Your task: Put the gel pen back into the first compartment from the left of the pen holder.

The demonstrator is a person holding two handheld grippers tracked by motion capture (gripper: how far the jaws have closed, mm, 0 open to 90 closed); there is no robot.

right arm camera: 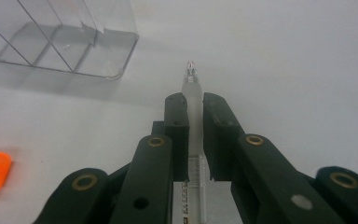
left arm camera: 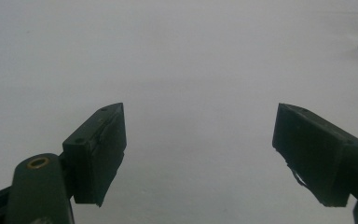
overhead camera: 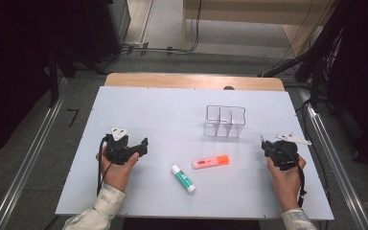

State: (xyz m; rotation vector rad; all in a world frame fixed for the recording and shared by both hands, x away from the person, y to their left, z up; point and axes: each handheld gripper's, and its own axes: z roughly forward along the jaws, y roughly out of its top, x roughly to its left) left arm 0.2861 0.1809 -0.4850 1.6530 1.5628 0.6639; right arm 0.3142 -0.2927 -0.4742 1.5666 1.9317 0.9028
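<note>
- While the person's left hand rests on the pale worktop (overhead camera: pixel 139 105), the right gripper (right arm camera: pixel 195 105) has its fingers (right arm camera: pixel 176 121) closed narrow on a pen (right arm camera: pixel 194 100), a slim translucent one whose small tip pokes out just past the pads.
- From the high view the right gripper (overhead camera: pixel 268 143) sits at the right of the worktop, and the pen's pale barrel (overhead camera: pixel 293 139) lies across the top of it.
- As I judge it, the pen is light and stiff, with a smooth plastic barrel that could slide or roll in the pads; a grip across the middle of the barrel, as it seems to be taken now, should keep it from tipping.
- Its tip looks fine and probably the most delicate part, so I would keep it clear of hard edges.
- Beyond the gripper stands a clear organiser (right arm camera: pixel 70 44) with thin dividers; it looks light and brittle and likely to shift if knocked, and it is well apart from the pen.
- Over on the left, the left gripper (left arm camera: pixel 199 154) has its fingers (left arm camera: pixel 100 149) spread wide with nothing between them, just bare surface.
- Between the two hands lie an orange highlighter (overhead camera: pixel 211 161) and a glue stick (overhead camera: pixel 183 178), near each other but not touching.
</note>
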